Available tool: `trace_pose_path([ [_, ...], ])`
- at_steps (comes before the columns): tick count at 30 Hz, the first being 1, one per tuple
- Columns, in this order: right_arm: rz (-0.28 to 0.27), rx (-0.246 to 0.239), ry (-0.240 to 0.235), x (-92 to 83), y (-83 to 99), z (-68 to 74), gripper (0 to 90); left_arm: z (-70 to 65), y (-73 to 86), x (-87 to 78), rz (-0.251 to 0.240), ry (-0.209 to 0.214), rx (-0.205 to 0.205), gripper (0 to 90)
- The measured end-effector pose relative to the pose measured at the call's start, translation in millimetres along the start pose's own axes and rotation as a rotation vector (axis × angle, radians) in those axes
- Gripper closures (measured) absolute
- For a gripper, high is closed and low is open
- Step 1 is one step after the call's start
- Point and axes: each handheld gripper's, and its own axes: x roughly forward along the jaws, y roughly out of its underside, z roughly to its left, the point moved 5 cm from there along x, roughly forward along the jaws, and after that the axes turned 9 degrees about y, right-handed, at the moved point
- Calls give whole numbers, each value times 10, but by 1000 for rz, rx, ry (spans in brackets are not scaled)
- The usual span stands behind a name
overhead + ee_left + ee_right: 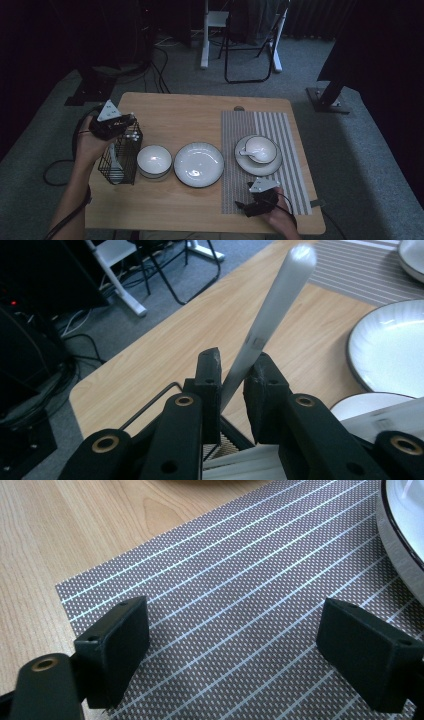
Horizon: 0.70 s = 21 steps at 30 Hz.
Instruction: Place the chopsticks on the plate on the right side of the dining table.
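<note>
Left claw (pixel 234 372): held at the 9 o'clock edge of the wooden surface (pixel 165 107), directly above the black wire basket (pixel 121 159). Its jaws stood close together about a slim pale utensil handle (pixel 277 310); the handle rose between them, tilted toward 1 o'clock in the left gripper view, its rounded tip well clear above the jaw tips. The right-hand jaw met the handle; a thin gap showed on the other side, so a firm clamp could not be confirmed. The handle's lower end ran down into the basket, out of sight.

Right claw (pixel 235 645): held at the 5 o'clock part of the surface, jaws wide apart with nothing between them, over the near left corner of the striped grey placemat (pixel 240 575).

Other items, left to right across the surface from the high view: a small white bowl (pixel 154 161) just beside the basket at its 3 o'clock; a wide white plate (pixel 198 164) near the centre; on the placemat, a saucer (pixel 260 165) bearing a white bowl (pixel 261 148) with a spoon in it. The saucer's dark-rimmed edge (pixel 400 545) lay at 2 o'clock from the right claw, apart from it.
</note>
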Motion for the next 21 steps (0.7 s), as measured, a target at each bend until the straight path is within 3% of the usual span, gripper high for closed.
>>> trace_pose_path([
  [3, 0, 0, 0, 0, 0, 0, 136, 37, 101, 60, 35, -14, -13, 779],
  [5, 0, 0, 0, 0, 0, 0, 137, 48, 133, 64, 17, -23, -26, 785],
  [7, 0, 0, 0, 0, 0, 0, 137, 52, 130, 46, 23, -47, -10, 799],
  [13, 0, 1, 0, 0, 0, 0, 136, 30, -7, -88, 15, -116, 54, 847],
  [18, 0, 0, 0, 0, 0, 0, 136, 7, -111, -177, -8, -126, 74, 850],
  [21, 0, 0, 0, 0, 0, 0, 137, -22, -224, -295, -56, -119, 78, 849],
])
